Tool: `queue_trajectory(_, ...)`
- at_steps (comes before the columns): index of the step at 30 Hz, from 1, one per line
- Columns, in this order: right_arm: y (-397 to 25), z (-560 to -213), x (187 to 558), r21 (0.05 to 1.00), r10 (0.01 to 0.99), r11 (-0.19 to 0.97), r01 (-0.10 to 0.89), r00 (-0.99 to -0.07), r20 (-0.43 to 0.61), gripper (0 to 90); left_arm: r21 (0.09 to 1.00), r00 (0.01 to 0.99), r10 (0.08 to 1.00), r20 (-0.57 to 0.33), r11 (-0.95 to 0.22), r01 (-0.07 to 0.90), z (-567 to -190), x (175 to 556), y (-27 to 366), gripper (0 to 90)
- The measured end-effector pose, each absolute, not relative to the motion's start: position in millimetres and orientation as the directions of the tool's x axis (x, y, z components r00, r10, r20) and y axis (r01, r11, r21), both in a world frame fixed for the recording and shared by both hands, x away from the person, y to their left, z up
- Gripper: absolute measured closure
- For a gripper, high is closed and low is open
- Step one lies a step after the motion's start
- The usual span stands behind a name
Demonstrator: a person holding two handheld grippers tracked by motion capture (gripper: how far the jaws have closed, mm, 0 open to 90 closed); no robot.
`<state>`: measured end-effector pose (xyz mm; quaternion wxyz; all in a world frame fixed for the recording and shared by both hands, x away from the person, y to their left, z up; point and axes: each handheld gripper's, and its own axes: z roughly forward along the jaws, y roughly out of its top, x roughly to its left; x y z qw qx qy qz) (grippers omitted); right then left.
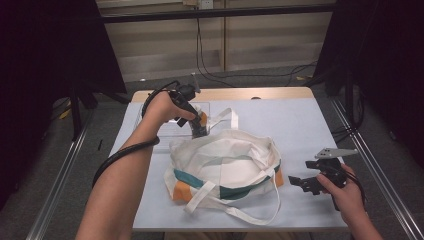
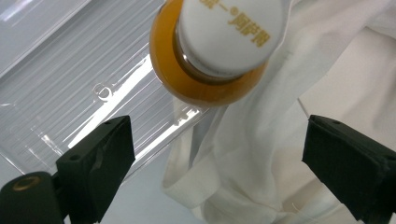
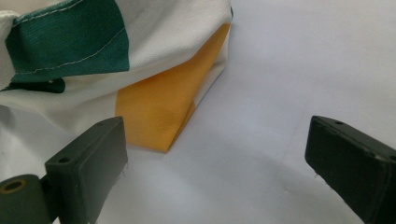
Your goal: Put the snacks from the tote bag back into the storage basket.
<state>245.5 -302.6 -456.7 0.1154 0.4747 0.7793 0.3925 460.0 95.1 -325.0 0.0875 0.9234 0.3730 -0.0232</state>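
A person works at a pale blue tabletop [image 1: 300,125] with a handheld gripper in each hand, and the white canvas tote bag [image 1: 225,165] lying open in the middle serves as the landmark for everything else. Just behind the bag's far-left rim, the left gripper [image 1: 198,126] reaches down over a small bottle of orange drink [image 2: 210,70] with a white cap; the bottle stands at the edge of a clear plastic tray [image 2: 70,93], touching or nearly touching the bag's cloth. The left gripper's fingers [image 2: 100,154] are spread wide, one on each side and short of the bottle, not gripping it. To the right of the bag, near its orange corner [image 3: 159,112], the right gripper [image 1: 305,182] hovers low over bare tabletop, its fingers [image 3: 88,163] also wide apart and holding nothing. The step in hand looks like the approach to pick up the bottle. The next move likely calls for pushing the left gripper forward until the bottle sits between the fingers, closing on it below the cap, then lifting it over the rim into the bag
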Motion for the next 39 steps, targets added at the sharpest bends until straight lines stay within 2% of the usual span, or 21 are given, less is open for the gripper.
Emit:
queue_trajectory(17,-301,-455,244,0.720,0.833,0.245,0.649,-0.521,0.186,5.1,0.144,0.738,0.663,-0.125,-0.724,0.675,-324,446,102,8.5)
queue_trajectory(39,-299,-454,243,0.723,0.832,0.249,0.644,-0.524,0.180,5.1,0.167,0.706,0.694,-0.143,-0.686,0.708,-325,425,133,8.8)
